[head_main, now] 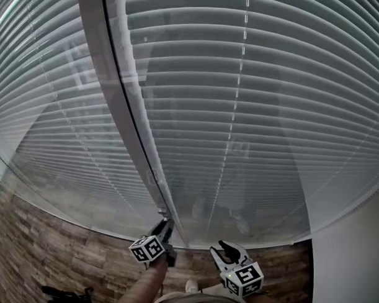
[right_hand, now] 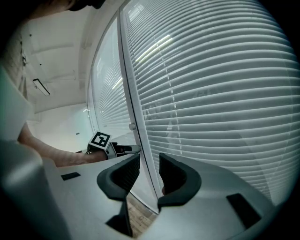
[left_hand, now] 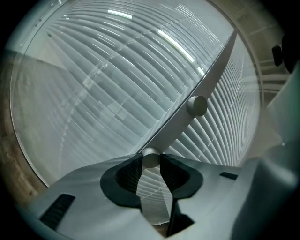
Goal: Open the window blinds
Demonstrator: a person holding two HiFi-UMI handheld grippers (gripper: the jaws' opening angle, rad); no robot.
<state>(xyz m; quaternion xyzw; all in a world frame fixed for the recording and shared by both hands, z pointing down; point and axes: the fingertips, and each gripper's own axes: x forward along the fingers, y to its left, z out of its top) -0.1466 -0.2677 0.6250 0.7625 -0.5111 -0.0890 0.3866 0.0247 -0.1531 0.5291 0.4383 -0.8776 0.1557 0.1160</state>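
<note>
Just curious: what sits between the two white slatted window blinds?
A grey upright frame bar, plain in the head view; the left gripper clamps its round silver knob.

Nothing here has readable words, numbers or brands. The marker cubes on the left hand-held gripper and right hand-held gripper bear only black-and-white square patterns.

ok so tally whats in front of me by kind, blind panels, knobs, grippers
blind panels: 2
round knobs: 2, one gripped between the left gripper's jaws, one further along
grippers: 2, left gripper, right gripper
total: 6
</note>
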